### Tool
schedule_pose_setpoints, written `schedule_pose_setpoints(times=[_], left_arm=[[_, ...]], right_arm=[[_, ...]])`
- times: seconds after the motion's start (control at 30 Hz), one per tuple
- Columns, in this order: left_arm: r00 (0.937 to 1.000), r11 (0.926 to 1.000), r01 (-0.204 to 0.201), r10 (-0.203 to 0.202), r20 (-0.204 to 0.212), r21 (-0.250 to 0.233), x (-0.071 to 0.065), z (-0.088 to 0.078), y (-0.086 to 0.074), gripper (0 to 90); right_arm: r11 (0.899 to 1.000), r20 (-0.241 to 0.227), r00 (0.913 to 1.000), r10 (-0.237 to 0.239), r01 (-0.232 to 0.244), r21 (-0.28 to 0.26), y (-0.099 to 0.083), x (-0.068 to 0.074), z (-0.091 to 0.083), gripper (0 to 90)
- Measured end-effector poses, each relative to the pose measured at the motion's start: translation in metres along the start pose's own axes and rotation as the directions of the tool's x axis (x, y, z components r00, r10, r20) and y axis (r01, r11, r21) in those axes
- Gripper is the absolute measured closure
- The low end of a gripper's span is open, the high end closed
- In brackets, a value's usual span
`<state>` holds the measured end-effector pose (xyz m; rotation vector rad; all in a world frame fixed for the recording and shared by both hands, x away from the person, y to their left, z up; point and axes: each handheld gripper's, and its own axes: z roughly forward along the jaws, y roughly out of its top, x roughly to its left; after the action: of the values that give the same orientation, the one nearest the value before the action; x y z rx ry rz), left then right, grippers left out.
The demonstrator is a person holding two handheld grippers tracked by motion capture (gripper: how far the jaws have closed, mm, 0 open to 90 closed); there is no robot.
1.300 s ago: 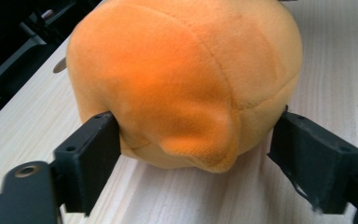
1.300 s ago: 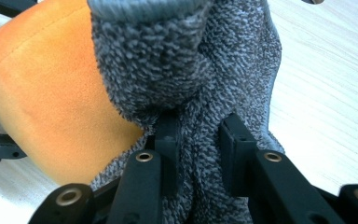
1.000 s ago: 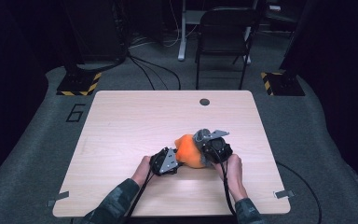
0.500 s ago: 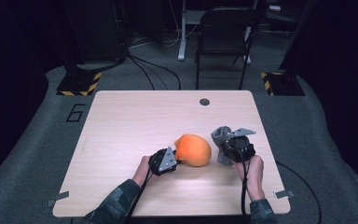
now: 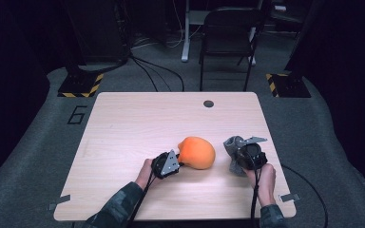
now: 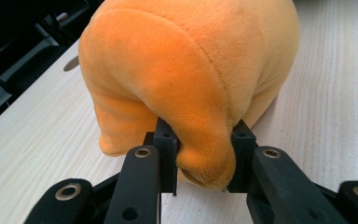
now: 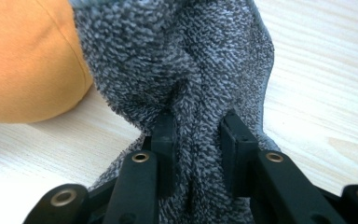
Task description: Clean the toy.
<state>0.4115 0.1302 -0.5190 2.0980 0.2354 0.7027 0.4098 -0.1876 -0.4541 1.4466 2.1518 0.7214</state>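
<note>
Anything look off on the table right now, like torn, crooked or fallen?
Nothing stands out. The orange plush lies whole on the table, a fold of it pinched in the left gripper, whose jaws have just been closing. The right gripper grips the grey fleece piece, bunched beside the plush. No tears show.

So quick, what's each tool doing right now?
Left tool: jaws have just been closing, now pinching a fold of the orange plush toy.
Right tool: closed on the grey fuzzy cloth.
</note>
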Motion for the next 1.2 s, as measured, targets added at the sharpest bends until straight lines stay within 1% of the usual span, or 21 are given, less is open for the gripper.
schedule_pose_setpoints(times=[0.13,0.17,0.23,0.3,0.37,0.43,0.47,0.53,0.67,0.73,0.8,0.83,0.9,0.93,0.97,1.0,1.07,1.1,1.13,1.17,1.2], left_arm=[[0.9997,0.9987,0.017,-0.018,-0.016,-0.049,0.002,-0.003,0.003,75.0],[0.9986,0.9967,0.047,-0.049,-0.020,-0.066,0.003,-0.005,0.006,75.4],[0.9975,0.9942,0.068,-0.070,-0.015,-0.083,0.005,-0.008,0.011,75.7],[0.9934,0.9863,0.113,-0.115,-0.007,-0.120,0.008,-0.015,0.019,75.7],[0.9849,0.9744,0.173,-0.172,0.018,-0.144,0.013,-0.024,0.029,75.6],[0.9790,0.9674,0.204,-0.201,0.037,-0.150,0.017,-0.030,0.034,75.4],[0.9713,0.9598,0.237,-0.231,0.058,-0.151,0.020,-0.034,0.038,75.3],[0.9572,0.9500,0.286,-0.277,0.085,-0.125,0.024,-0.040,0.045,75.1],[0.9357,0.9358,0.343,-0.334,0.115,-0.080,0.027,-0.043,0.052,74.7],[0.9102,0.9157,0.399,-0.390,0.140,-0.046,0.028,-0.044,0.055,74.3],[0.8882,0.8978,0.440,-0.432,0.157,-0.021,0.029,-0.043,0.056,74.1],[0.8828,0.8942,0.448,-0.441,0.162,-0.006,0.029,-0.043,0.056,74.0],[0.8763,0.8878,0.460,-0.457,0.152,0.018,0.028,-0.042,0.057,73.7],[0.8695,0.8832,0.467,-0.467,0.161,0.036,0.029,-0.042,0.056,73.5],[0.8673,0.8806,0.472,-0.472,0.157,0.041,0.029,-0.041,0.056,73.3],[0.8579,0.8717,0.487,-0.489,0.158,0.052,0.030,-0.040,0.055,73.2],[0.8338,0.8495,0.522,-0.527,0.164,0.076,0.030,-0.038,0.053,73.0],[0.8303,0.8472,0.523,-0.531,0.169,0.091,0.031,-0.037,0.053,72.9],[0.8185,0.8357,0.541,-0.549,0.169,0.097,0.032,-0.037,0.052,72.7],[0.8187,0.8355,0.540,-0.549,0.167,0.102,0.032,-0.036,0.051,72.6],[0.8089,0.8264,0.552,-0.563,0.169,0.111,0.033,-0.036,0.051,72.5]], right_arm=[[1.000,-0.001,1.0000,0.010,-0.010,0.001,0.000,-0.001,0.003,69.9],[1.000,0.002,0.9999,0.013,-0.013,0.006,0.000,-0.002,0.002,69.9],[1.000,0.003,0.9999,0.016,-0.016,-0.002,0.000,-0.005,0.001,69.9],[1.000,0.004,0.9997,0.022,-0.022,0.000,-0.001,-0.007,0.000,69.9],[0.999,0.007,0.9994,0.032,-0.032,-0.005,-0.001,-0.010,0.000,69.9],[0.999,0.012,0.9992,0.038,-0.038,-0.004,-0.002,-0.011,0.000,69.9],[0.999,0.010,0.9993,0.037,-0.037,-0.006,-0.002,-0.012,-0.001,69.9],[0.999,0.012,0.9989,0.046,-0.046,-0.007,-0.002,-0.012,-0.002,69.9],[0.999,0.013,0.9987,0.049,-0.049,-0.011,-0.001,-0.012,-0.002,69.9],[0.999,0.011,0.9990,0.042,-0.042,-0.011,-0.001,-0.011,-0.002,69.8],[0.999,0.009,0.9992,0.040,-0.040,-0.013,-0.001,-0.011,-0.002,69.9],[0.999,0.006,0.9990,0.044,-0.044,-0.010,-0.001,-0.011,-0.002,69.8],[0.999,0.004,0.9988,0.050,-0.049,-0.010,-0.002,-0.010,-0.003,69.9],[0.999,0.004,0.9987,0.051,-0.050,-0.012,-0.001,-0.010,-0.003,69.9],[0.999,0.004,0.9988,0.049,-0.049,-0.013,-0.001,-0.010,-0.003,69.9],[0.999,0.005,0.9988,0.048,-0.048,-0.014,-0.001,-0.011,-0.003,69.8],[0.999,0.003,0.9989,0.046,-0.046,-0.020,0.001,-0.010,-0.005,69.9],[0.999,-0.002,0.9989,0.048,-0.048,-0.026,0.002,-0.009,-0.006,69.9],[0.998,-0.005,0.9990,0.045,-0.045,-0.034,0.003,-0.008,-0.008,69.9],[0.998,-0.006,0.9993,0.036,-0.036,-0.046,0.005,-0.007,-0.011,69.9],[0.998,-0.010,0.9993,0.035,-0.035,-0.054,0.007,-0.005,-0.015,69.9]])
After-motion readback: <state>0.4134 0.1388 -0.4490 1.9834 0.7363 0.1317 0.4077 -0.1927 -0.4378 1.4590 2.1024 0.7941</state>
